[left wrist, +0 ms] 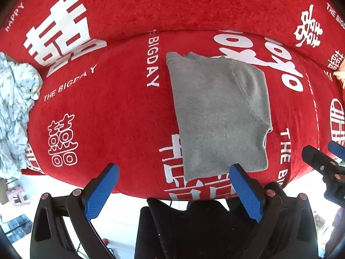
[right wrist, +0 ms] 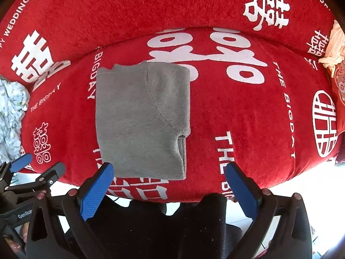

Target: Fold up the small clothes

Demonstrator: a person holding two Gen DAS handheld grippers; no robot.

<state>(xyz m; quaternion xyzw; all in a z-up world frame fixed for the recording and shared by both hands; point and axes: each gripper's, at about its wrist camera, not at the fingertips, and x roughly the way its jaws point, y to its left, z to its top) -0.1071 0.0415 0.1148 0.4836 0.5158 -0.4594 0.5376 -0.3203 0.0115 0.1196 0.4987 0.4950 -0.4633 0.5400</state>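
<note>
A small grey fleece garment [left wrist: 217,112] lies folded into a neat rectangle on the red seat cushion [left wrist: 112,112]; it also shows in the right wrist view [right wrist: 142,118]. My left gripper [left wrist: 172,172] is open and empty, hovering at the cushion's front edge just short of the garment's near hem. My right gripper [right wrist: 169,171] is open and empty, at the garment's near right corner. Each gripper shows at the edge of the other's view: the right one [left wrist: 321,161] and the left one [right wrist: 36,166].
A crumpled pale floral garment [left wrist: 15,112] lies at the cushion's left end, also visible in the right wrist view [right wrist: 10,116]. A cream cloth [right wrist: 333,45] and a patterned red cushion [right wrist: 340,84] sit at the right end. The red backrest [right wrist: 151,6] rises behind. White floor lies below.
</note>
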